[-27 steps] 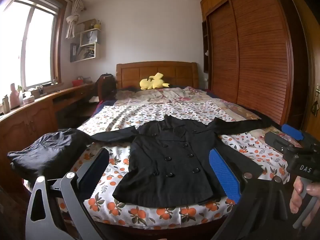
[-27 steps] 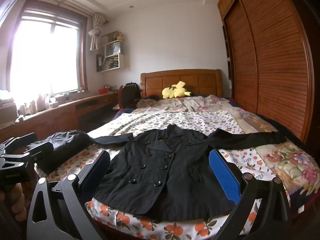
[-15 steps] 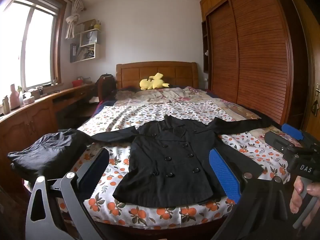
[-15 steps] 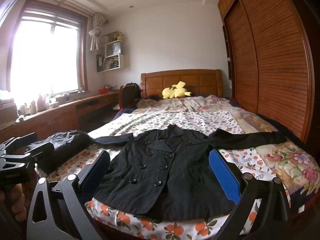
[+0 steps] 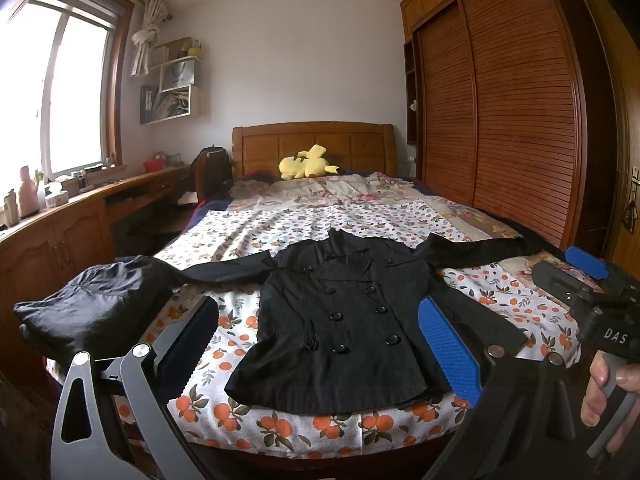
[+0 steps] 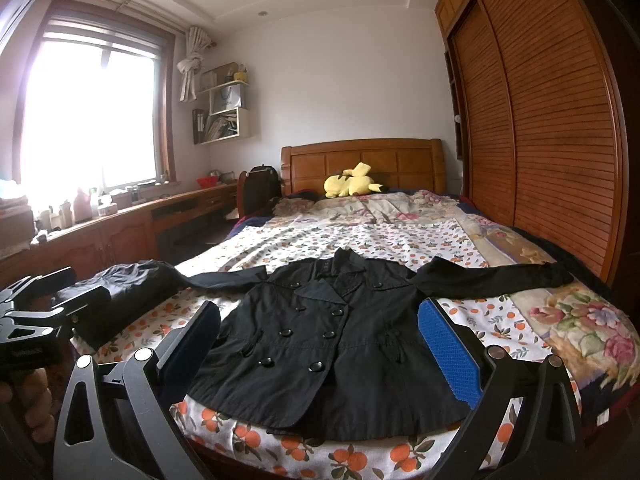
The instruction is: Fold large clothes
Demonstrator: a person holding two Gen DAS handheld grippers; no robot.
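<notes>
Black coat (image 5: pixel 344 320) flat on bed (image 5: pixel 280 224), both claws spread, L view only: right claw (image 5: pixel 576 276) w/ hand (image 5: pixel 608 384).

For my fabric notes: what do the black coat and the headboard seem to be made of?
Black coat: probably a woven cotton or blend, matte, with crisp creases and glossy plastic-looking buttons. Headboard: wood, reddish-brown, with a slight varnish sheen on its panels.

No visible change since earlier.

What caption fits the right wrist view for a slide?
Open right gripper poised before a black coat spread flat, sleeves out, on a flowered bed, unfolded.
</notes>
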